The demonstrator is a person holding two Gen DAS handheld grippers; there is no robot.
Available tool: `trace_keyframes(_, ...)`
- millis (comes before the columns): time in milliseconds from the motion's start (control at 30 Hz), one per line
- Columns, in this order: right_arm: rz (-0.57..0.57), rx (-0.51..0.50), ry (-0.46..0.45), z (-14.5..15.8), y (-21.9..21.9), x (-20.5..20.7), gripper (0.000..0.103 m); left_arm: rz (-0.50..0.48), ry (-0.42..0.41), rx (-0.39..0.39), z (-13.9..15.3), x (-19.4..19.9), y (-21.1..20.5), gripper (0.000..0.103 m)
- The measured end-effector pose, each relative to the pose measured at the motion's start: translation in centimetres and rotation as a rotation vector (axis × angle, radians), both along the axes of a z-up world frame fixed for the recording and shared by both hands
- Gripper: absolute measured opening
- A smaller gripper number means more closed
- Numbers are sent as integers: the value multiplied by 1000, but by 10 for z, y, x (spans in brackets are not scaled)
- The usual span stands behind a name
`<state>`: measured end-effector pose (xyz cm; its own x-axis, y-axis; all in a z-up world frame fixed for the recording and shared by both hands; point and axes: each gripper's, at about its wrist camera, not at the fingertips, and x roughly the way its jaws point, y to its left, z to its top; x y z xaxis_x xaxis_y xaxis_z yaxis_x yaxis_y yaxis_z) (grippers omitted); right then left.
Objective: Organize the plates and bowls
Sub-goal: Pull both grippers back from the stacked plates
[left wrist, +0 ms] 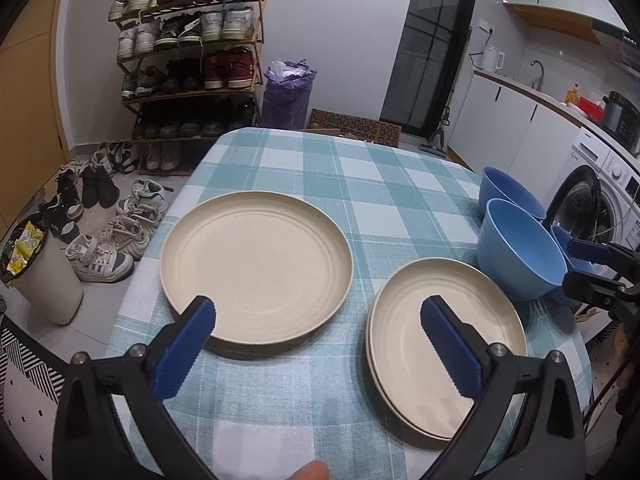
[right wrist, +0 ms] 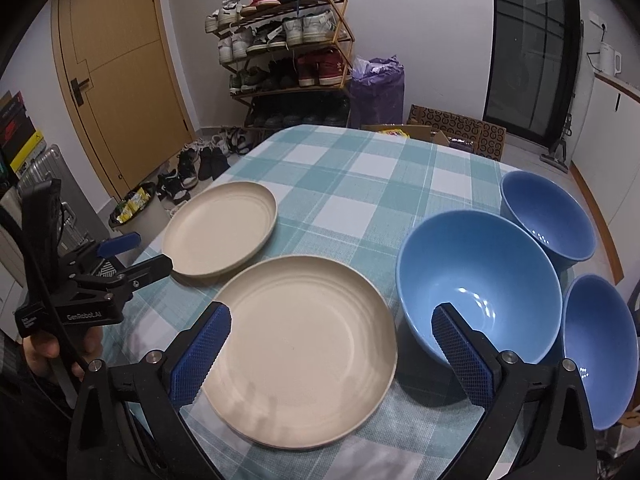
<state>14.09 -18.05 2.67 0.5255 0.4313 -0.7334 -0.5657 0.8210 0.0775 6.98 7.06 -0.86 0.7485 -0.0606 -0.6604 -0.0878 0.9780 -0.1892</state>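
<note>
Jaws wide open on both grippers, nothing held. Left gripper [left wrist: 318, 330] hangs over the near tabletop [left wrist: 280, 408] with one finger over the near rim of the single cream plate [left wrist: 256, 268] and the other over the stacked cream plates [left wrist: 444, 344], a stack of at least two judging by the doubled rim. Right gripper [right wrist: 330, 338] straddles the gap between those stacked plates [right wrist: 304, 352] and the big blue bowl [right wrist: 476, 280], no pad touching either. Single plate sits forward-left of the stack, rims close but apart; it is nearer the left gripper, so that hand looks the likely one to move it onto the stack. Plates are round, so no long axis to line up with; a rim pinch from the near edge should do. To the right, three blue bowls crowd together: the big one, a smaller bowl [right wrist: 548, 216] behind it, another bowl [right wrist: 600, 344] at the tabletop's right edge, partly overhanging by the look of it. Nesting not yet done. Farther back: shoe rack [left wrist: 192, 68], purple bag [left wrist: 286, 96].
</note>
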Motion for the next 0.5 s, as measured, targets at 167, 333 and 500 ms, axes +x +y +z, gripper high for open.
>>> trace_keyframes(167, 3, 23, -19, 7, 5, 2, 102, 27, -3, 8, -1, 0, 8, 103)
trace_keyframes(333, 18, 33, -28, 10, 14, 6, 102, 55, -1, 6, -3, 1, 18, 103)
trace_keyframes(500, 37, 35, -31, 12, 26, 9, 102, 88, 5, -6, -6, 3, 29, 103)
